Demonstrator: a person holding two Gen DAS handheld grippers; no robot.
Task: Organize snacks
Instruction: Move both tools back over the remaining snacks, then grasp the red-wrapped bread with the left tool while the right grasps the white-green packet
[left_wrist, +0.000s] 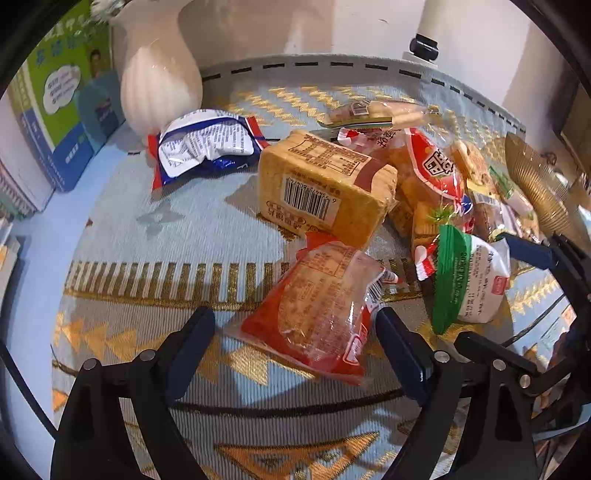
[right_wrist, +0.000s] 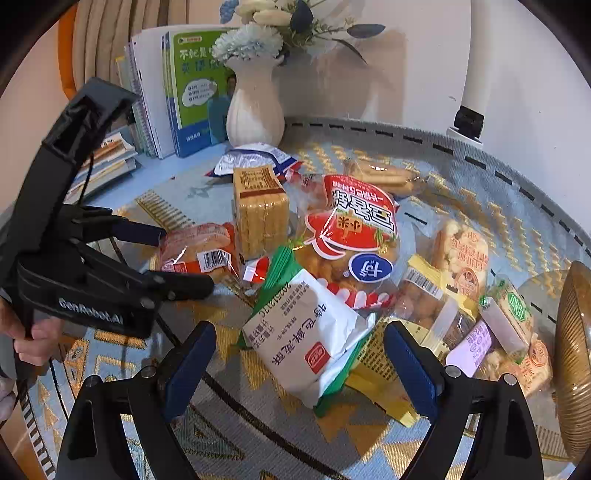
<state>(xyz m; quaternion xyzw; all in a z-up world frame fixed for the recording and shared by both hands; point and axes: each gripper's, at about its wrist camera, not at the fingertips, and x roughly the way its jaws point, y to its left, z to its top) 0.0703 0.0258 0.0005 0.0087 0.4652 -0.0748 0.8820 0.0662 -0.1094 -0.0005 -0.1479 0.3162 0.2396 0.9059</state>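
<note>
Several snack packs lie on a patterned mat (left_wrist: 155, 236). My left gripper (left_wrist: 295, 325) is open, its fingers on either side of a red clear-wrapped bun pack (left_wrist: 317, 306), also in the right wrist view (right_wrist: 199, 251). My right gripper (right_wrist: 299, 343) is open around a white and green pack (right_wrist: 306, 332), seen too in the left wrist view (left_wrist: 469, 280). Behind lie a tan biscuit block (left_wrist: 325, 184), a blue and white pack (left_wrist: 207, 144), a big red snack bag (right_wrist: 351, 236) and several small packs (right_wrist: 461, 254).
A white vase (left_wrist: 159, 74) with flowers and upright books (right_wrist: 192, 85) stand at the back left. A ribbed gold basket (right_wrist: 576, 354) sits at the right edge. A white post (right_wrist: 476, 62) rises behind the mat. The left gripper body (right_wrist: 85, 236) shows in the right wrist view.
</note>
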